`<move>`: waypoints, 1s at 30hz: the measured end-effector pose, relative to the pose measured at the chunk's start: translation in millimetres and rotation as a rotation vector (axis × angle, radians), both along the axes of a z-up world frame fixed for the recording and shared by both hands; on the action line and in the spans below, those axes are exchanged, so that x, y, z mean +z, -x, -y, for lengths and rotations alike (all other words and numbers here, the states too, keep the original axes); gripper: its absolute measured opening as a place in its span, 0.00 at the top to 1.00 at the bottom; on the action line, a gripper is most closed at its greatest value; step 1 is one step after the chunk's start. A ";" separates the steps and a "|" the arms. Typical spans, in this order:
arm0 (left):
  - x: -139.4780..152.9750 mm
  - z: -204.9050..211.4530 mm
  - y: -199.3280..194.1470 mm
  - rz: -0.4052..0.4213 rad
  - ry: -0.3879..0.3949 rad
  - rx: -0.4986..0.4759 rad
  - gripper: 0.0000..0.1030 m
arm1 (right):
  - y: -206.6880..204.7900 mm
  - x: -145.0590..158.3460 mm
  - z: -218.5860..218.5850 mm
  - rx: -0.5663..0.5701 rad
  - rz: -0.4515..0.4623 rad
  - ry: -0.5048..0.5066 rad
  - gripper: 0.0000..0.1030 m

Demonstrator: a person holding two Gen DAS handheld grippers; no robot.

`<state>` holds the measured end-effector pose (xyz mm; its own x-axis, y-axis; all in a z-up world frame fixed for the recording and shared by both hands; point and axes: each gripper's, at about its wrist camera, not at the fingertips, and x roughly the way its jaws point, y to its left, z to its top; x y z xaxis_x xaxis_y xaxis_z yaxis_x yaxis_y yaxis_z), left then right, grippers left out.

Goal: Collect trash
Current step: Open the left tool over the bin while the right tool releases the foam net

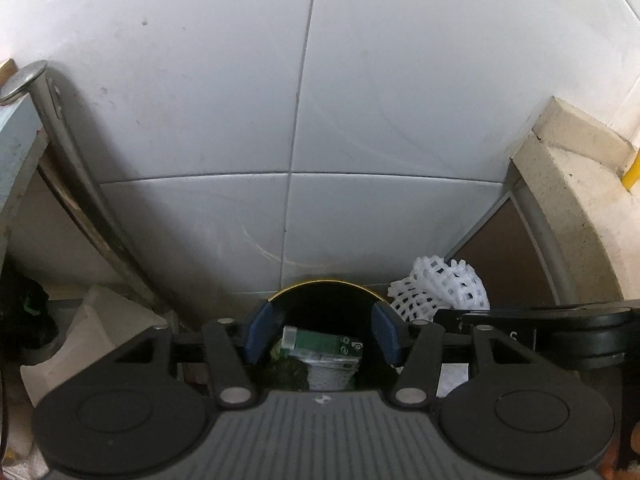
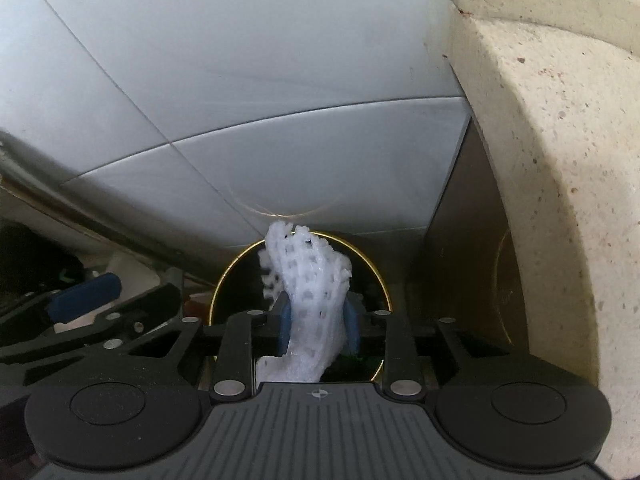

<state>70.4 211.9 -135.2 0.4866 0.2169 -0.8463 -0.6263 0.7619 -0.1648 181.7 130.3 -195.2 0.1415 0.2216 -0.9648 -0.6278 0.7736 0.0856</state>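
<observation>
A round black bin with a gold rim (image 1: 324, 282) sits on the floor by a white tiled wall; its rim also shows in the right wrist view (image 2: 224, 276). Inside it lies a green and white package (image 1: 320, 350). My left gripper (image 1: 322, 334) is open and empty, its blue pads just above the bin's mouth. My right gripper (image 2: 317, 326) is shut on a white foam net sleeve (image 2: 310, 292) and holds it over the bin. The sleeve also shows in the left wrist view (image 1: 438, 286), to the right of the bin.
A cream stone counter edge (image 2: 540, 160) curves down on the right. A metal bar (image 1: 76, 168) leans against the wall on the left. White foam blocks (image 1: 100, 320) and dark clutter lie at the lower left.
</observation>
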 end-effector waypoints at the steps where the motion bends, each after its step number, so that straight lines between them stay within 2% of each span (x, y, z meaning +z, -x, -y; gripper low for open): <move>1: 1.3 -0.1 0.9 0.005 0.000 0.001 0.52 | -0.6 0.3 1.0 -0.005 -0.002 -0.004 0.65; 6: 9.5 0.3 5.5 0.025 -0.009 -0.001 0.52 | 0.0 4.3 3.6 -0.013 0.006 -0.003 0.60; 8: 13.4 0.7 8.0 0.035 -0.012 -0.003 0.52 | 2.5 6.2 3.9 -0.010 0.001 -0.002 0.53; 20: 30.0 6.9 27.0 0.069 -0.038 -0.001 0.52 | 16.7 22.4 8.1 -0.021 0.038 -0.017 0.51; 30: 40.0 19.9 35.0 0.085 -0.081 -0.038 0.49 | 32.0 38.9 31.2 -0.051 0.068 -0.019 0.46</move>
